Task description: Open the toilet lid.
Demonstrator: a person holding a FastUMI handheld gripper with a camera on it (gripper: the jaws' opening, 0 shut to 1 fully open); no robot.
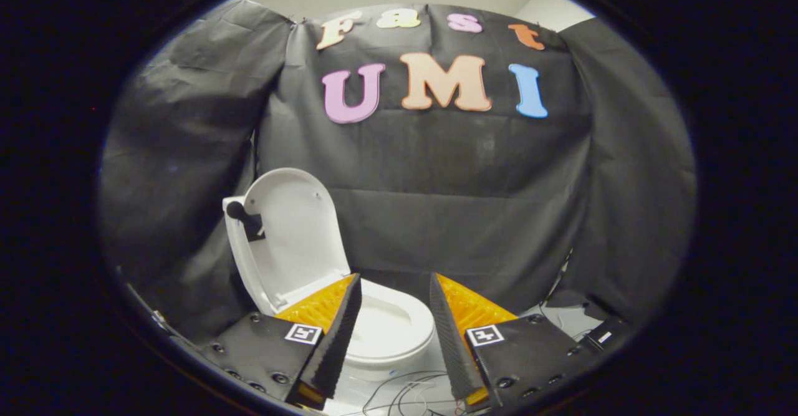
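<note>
Gripper view: toilet [389, 332] just ahead of the fingers, its seat down; lid [293, 235] raised upright at the bowl's back-left, dark knob [235, 210] on its edge. Gripper [391, 307] spread apart, holding nothing. Loose wires [399, 391] on floor.

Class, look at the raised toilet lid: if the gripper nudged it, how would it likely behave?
The lid looks like stiff, smooth plastic, so probably slippery. Hinged at the bowl, it would likely swing rather than slide. It stands upright, so a forward nudge may drop it. The gripper is open, touching nothing.

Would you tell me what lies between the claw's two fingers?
In the gripper view, the toilet seat lies between the open claw fingers, untouched; the lid stands raised.
</note>
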